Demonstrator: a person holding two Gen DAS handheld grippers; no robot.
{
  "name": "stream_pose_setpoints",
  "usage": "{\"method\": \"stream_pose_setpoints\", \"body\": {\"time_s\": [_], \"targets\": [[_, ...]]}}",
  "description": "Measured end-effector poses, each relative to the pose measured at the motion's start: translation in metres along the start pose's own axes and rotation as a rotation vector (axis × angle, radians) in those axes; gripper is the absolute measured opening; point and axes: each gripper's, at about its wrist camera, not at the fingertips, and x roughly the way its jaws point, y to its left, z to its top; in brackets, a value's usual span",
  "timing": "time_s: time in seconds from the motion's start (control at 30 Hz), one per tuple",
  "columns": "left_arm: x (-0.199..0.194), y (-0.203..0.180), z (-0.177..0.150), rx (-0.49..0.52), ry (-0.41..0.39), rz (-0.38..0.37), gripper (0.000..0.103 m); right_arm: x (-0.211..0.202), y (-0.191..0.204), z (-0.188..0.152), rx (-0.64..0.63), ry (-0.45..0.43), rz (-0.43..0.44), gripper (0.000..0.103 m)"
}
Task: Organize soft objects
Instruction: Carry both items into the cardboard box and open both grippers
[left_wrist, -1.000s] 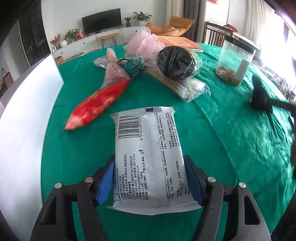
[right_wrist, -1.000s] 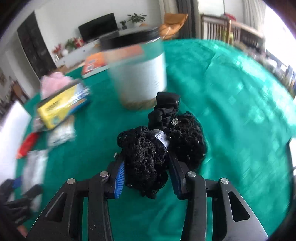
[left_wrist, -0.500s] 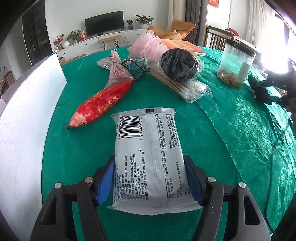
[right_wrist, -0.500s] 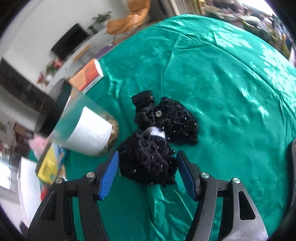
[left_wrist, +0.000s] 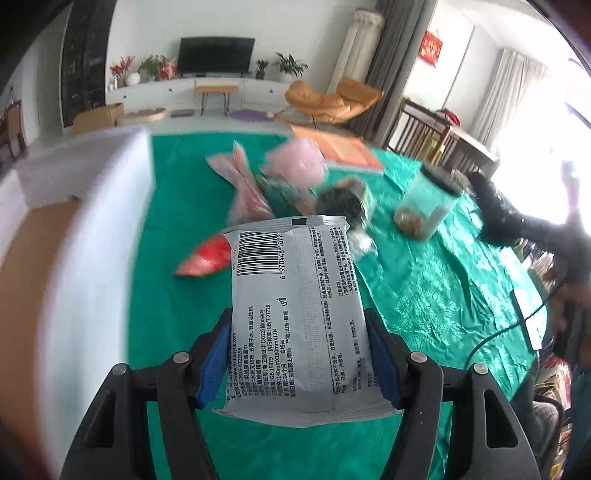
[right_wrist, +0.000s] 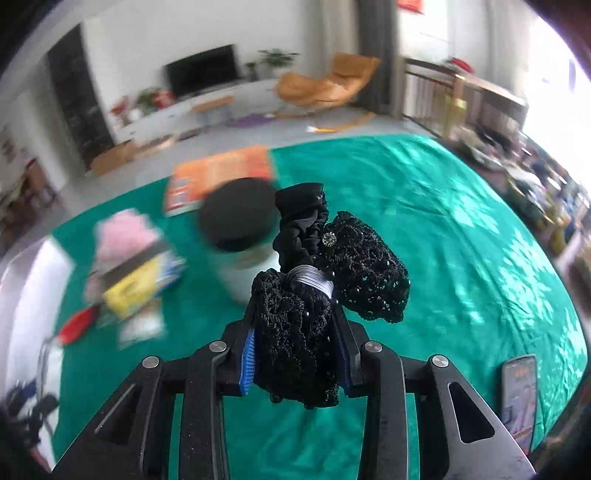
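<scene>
A grey wet-wipes pack (left_wrist: 295, 314) with a barcode sits lengthwise between the blue pads of my left gripper (left_wrist: 297, 328). Its jaws are closing on the pack, which hangs above the green tablecloth (left_wrist: 424, 295). My right gripper (right_wrist: 295, 325) is closing tight on a black lace hair tie (right_wrist: 354, 266) with a grey band and a small stud, held up off the cloth. The left wrist view shows that hair tie (left_wrist: 495, 218) as a dark shape at the far right, above the table's edge.
A white bin wall (left_wrist: 92, 221) stands at the left. Behind the pack lie a red packet (left_wrist: 207, 258), a pink bag (left_wrist: 247, 192), a pink bath puff (left_wrist: 299, 162), an orange book (left_wrist: 340, 151) and a black-lidded jar (left_wrist: 428, 203). A phone (right_wrist: 519, 391) lies near the table's right edge.
Both grippers have risen. The wipes pack has come up off the cloth. The right gripper stood open around the hair tie half a second ago and has now shut on it and lifted it.
</scene>
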Motion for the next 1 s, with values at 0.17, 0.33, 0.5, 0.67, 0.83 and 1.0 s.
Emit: {"method": "stream_pose_setpoints", "body": {"time_s": [0.17, 0.33, 0.5, 0.67, 0.83, 1.0], "targets": [[-0.074, 0.059, -0.007, -0.006, -0.055, 0.175, 0.066, -0.031, 0.128, -0.022, -0.115, 0.060, 0.342, 0.036], [-0.132, 0.138, -0.025, -0.093, -0.053, 0.463, 0.069, -0.072, 0.282, -0.052, -0.270, 0.106, 0.710, 0.038], [-0.159, 0.181, -0.038, -0.176, -0.087, 0.636, 0.096, -0.087, 0.356, -0.070, -0.377, 0.128, 0.850, 0.070], [-0.154, 0.154, -0.031, -0.180, -0.181, 0.537, 0.096, -0.074, 0.302, -0.071, -0.361, 0.044, 0.707, 0.071], [-0.121, 0.074, -0.021, -0.038, -0.176, 0.283, 0.096, -0.027, 0.212, -0.090, -0.342, -0.004, 0.361, 0.075], [-0.047, -0.007, -0.027, 0.100, -0.056, 0.112, 0.100, 0.040, 0.113, -0.114, -0.234, 0.073, 0.069, 0.075]]}}
